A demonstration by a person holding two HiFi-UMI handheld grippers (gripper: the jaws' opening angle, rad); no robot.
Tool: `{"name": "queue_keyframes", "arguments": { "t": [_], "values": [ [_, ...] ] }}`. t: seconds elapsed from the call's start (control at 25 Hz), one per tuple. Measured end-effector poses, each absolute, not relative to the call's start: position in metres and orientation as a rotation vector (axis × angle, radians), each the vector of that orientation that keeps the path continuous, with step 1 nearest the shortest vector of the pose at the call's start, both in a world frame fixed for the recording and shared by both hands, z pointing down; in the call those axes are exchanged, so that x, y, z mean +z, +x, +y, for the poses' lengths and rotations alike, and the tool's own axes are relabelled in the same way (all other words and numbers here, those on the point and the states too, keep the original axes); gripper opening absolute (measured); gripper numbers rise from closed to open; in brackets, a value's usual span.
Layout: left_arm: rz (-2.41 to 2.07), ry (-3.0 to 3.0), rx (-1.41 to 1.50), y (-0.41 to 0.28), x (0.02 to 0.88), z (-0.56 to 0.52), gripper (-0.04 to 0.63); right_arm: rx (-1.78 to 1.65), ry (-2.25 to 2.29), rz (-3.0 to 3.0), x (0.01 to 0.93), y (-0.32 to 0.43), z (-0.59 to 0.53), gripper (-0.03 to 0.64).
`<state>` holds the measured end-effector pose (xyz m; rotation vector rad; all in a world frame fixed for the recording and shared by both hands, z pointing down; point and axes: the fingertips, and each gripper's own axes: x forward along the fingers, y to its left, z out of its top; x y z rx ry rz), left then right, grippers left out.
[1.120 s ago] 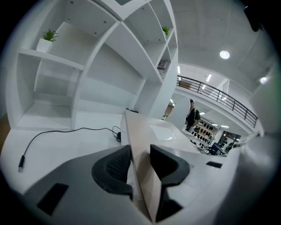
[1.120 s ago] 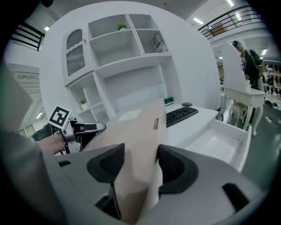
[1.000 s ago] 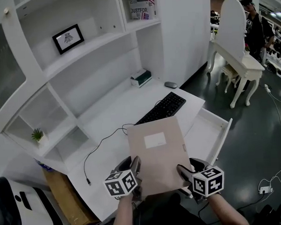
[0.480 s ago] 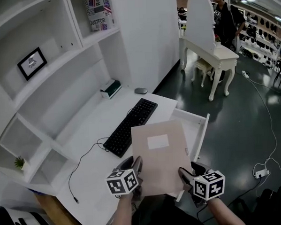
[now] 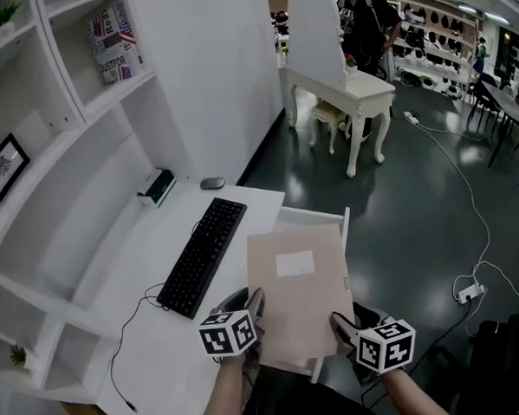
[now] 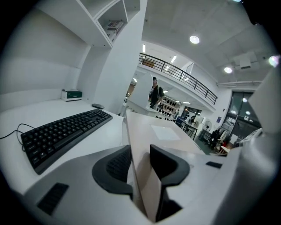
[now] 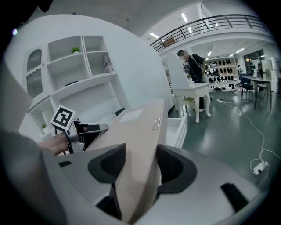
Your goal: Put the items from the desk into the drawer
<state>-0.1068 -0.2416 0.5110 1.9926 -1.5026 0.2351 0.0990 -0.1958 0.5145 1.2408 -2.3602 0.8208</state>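
A flat beige folder (image 5: pixel 298 283) with a white label is held level between both grippers. My left gripper (image 5: pixel 253 314) is shut on its near left edge, and my right gripper (image 5: pixel 338 324) is shut on its near right edge. The folder hangs over the desk's right end and partly over the open white drawer (image 5: pixel 329 218). In the left gripper view the folder (image 6: pixel 162 136) runs up between the jaws (image 6: pixel 140 163). In the right gripper view it (image 7: pixel 136 132) fills the gap between the jaws (image 7: pixel 138 166), with the drawer (image 7: pixel 176 127) beyond.
On the white desk (image 5: pixel 116 279) lie a black keyboard (image 5: pixel 201 253), a grey mouse (image 5: pixel 212 183), a green-and-white box (image 5: pixel 157 188) and a black cable (image 5: pixel 132 339). White shelves rise at the left. A white table (image 5: pixel 335 81) and a person stand farther back.
Both grippers have carried the folder to the right, from above the desk and keyboard to above the open drawer. The grip on the folder looks the same.
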Motion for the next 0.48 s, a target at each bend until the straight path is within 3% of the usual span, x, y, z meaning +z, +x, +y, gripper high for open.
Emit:
{"name": "queue_keyframes", "arguments": {
  "t": [0.48],
  "values": [
    [-1.289, 2.092, 0.369, -0.040, 0.546, -0.298, 0.137, 0.924, 1.482, -2.220, 0.537, 0.153, -0.210, 0.219]
  ]
}}
